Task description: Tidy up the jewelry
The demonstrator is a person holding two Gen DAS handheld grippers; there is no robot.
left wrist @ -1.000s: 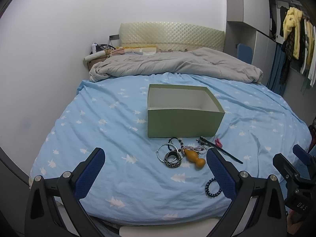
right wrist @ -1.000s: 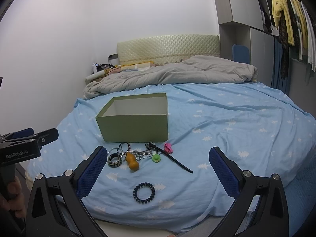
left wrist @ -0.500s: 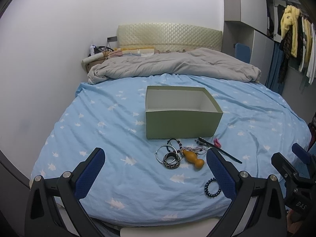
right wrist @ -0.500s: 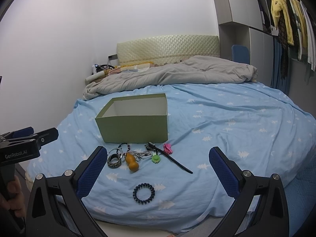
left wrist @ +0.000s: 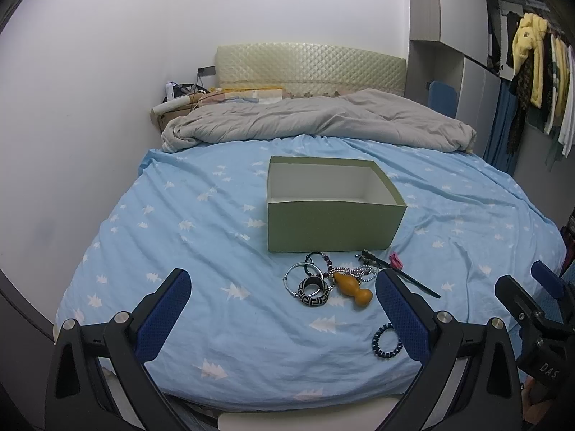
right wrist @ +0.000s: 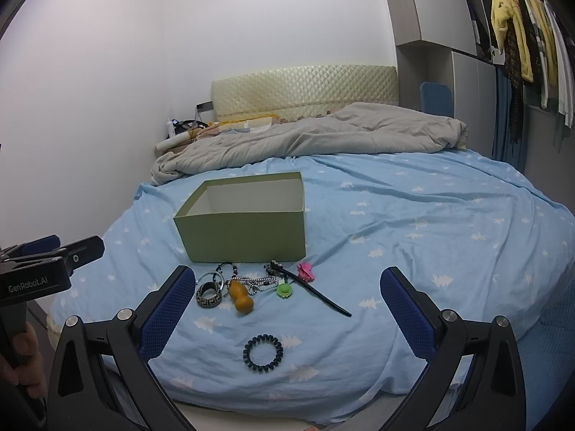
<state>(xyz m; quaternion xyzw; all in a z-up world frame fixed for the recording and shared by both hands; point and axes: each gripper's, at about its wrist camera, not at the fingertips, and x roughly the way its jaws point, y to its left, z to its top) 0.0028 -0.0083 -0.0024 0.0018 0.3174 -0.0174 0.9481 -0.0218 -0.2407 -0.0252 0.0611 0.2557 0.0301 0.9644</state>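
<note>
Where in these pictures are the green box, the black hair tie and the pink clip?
Green box (right wrist: 248, 237): right wrist view, on its front wall.
Black hair tie (right wrist: 263, 352): right wrist view, on its coiled ring.
Pink clip (right wrist: 306, 271): right wrist view, on its middle.

This is a bedroom in a home. A big bed with a blue sheet with little white trees fills the room. A grey blanket is bunched up near the soft padded headboard. Clothes hang on a rail by the white cupboards.
</note>
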